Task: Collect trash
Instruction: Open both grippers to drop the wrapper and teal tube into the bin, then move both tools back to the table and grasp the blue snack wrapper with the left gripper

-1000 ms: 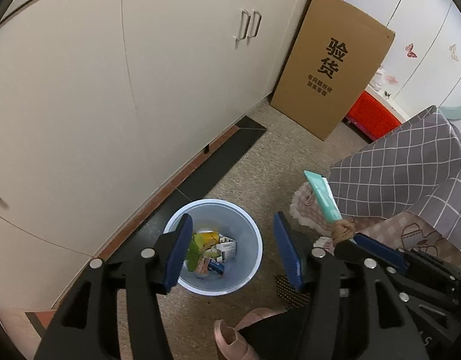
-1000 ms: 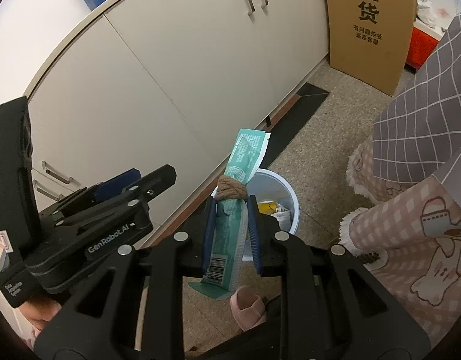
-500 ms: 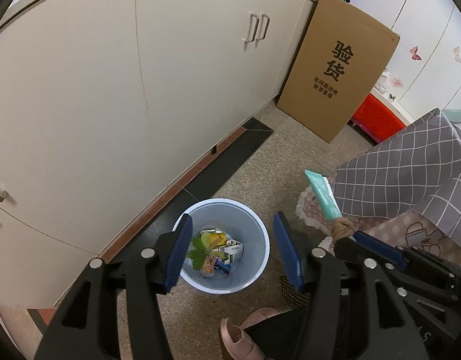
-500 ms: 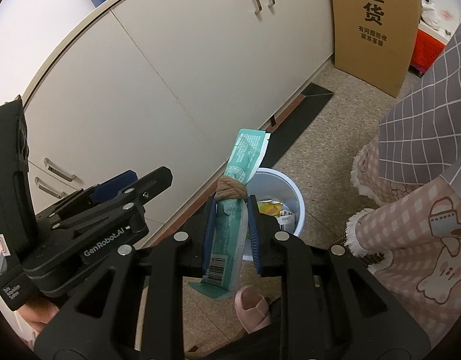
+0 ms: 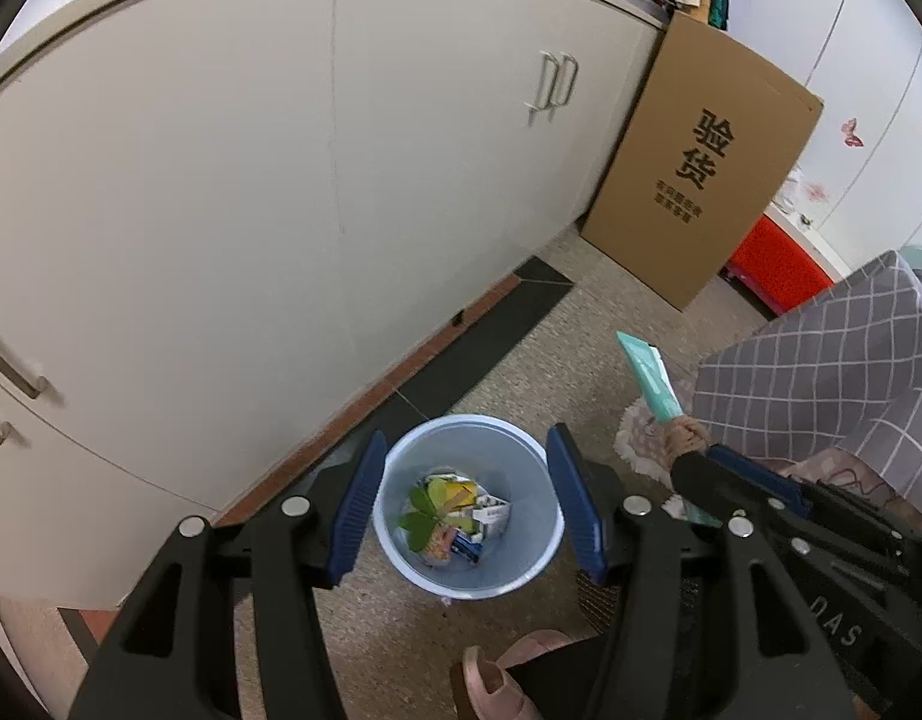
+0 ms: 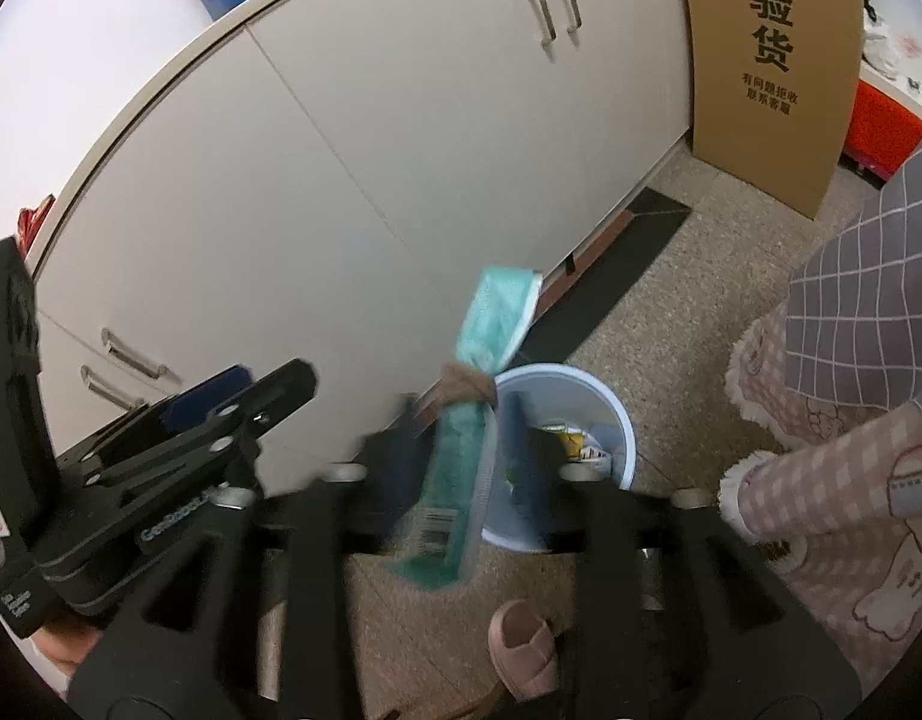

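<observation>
Your right gripper (image 6: 466,450) has just been spreading its jaws, and the teal packet (image 6: 472,414) now stands between them with a gap on either side, no pad pressing on it; the jaws themselves are smeared with motion blur in the right wrist view. The packet is long and flat, cinched at its middle by a brown knotted band (image 6: 469,381), tilted so that its upper end leans toward the white cabinet doors (image 6: 341,192) and its lower end, with a barcode, hangs low between the jaws. It sits just above the near rim of the pale blue waste bin (image 6: 616,420) on the speckled floor (image 6: 658,312). From your left wrist view the same packet (image 5: 649,375) shows at the right, beside the grey checked cloth (image 5: 820,384). Your left gripper (image 5: 463,507) has its jaws spread with nothing between them, and through that gap you look straight down into the bin (image 5: 520,450), which holds a green leaf (image 5: 422,510), yellow scraps and small printed boxes. A brown cardboard box (image 5: 700,168) with black characters leans against the end of the cabinets, with a red crate (image 5: 772,264) behind it. A pink slipper (image 6: 520,648) is on the floor just below the bin, and a leg in pink checked pyjama fabric (image 6: 838,510) stands at the right.
</observation>
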`<state>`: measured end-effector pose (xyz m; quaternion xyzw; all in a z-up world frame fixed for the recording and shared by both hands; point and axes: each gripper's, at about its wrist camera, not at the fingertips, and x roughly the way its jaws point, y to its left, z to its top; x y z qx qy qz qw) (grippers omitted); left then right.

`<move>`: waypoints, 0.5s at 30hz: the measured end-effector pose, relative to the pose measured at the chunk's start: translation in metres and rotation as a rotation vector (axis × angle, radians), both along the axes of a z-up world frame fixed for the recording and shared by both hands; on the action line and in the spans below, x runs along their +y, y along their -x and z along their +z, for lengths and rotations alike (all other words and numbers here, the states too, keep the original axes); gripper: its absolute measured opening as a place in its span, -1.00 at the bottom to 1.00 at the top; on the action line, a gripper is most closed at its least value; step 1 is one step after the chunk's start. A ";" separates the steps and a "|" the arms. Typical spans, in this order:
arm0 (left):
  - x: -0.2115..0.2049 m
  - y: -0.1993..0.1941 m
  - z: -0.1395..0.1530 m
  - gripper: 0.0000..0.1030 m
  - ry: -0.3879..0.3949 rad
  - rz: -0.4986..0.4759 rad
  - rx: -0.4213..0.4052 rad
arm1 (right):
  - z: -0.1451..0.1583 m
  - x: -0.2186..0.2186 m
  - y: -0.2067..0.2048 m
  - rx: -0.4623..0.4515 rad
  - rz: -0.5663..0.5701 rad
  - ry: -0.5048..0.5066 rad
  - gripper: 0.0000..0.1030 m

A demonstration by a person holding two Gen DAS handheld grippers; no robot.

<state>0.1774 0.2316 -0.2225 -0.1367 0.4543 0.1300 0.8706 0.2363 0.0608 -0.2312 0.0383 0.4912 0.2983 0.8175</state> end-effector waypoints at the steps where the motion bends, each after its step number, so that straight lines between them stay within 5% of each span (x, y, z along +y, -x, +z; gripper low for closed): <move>1: 0.002 0.001 0.001 0.11 -0.012 0.009 -0.003 | 0.001 0.000 0.000 -0.013 -0.015 0.000 0.16; 15: -0.014 0.005 0.022 0.21 -0.058 -0.015 -0.041 | 0.040 -0.034 0.016 -0.131 -0.102 0.036 0.21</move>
